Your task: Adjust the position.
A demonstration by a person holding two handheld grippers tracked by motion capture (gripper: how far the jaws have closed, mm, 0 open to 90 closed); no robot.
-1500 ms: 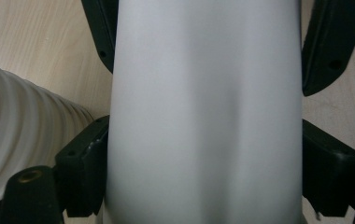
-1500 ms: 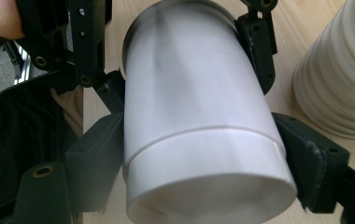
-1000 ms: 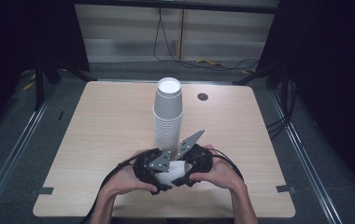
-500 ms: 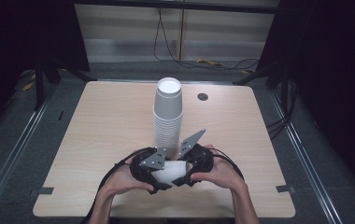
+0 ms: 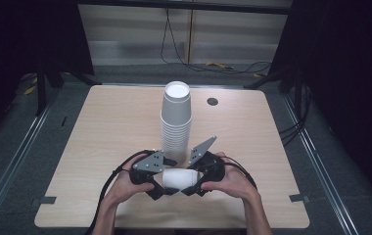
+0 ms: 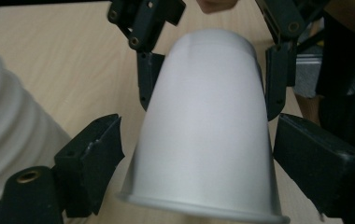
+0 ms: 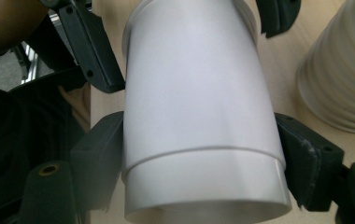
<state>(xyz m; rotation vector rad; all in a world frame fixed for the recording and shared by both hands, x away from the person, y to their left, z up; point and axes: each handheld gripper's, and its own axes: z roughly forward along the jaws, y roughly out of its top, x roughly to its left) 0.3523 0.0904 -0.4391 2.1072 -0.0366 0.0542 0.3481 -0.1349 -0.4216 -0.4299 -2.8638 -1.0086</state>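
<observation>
A white paper cup point(image 5: 177, 179) lies on its side above the near middle of the tabletop point(image 5: 101, 127), held between both tools. In the high view the left gripper point(image 5: 160, 184) comes in from the left and the right gripper point(image 5: 190, 182) from the right, meeting end to end over the cup. In the left gripper view the black fingers point(image 6: 91, 158) stand on either side of the cup's rim end, touching or nearly touching its wall; I cannot tell whether they are pressing it. In the right gripper view the fingers point(image 7: 306, 158) are clenched against the cup's wall near its base. The tall stack of cups point(image 5: 175, 122) stands upright just beyond the grippers, near the cup but apart from it. Bare wood spreads wide to the left and right, and a strip separates the hands from the near edge. A small dark grommet point(image 5: 212, 102) sits near the far edge.
</observation>
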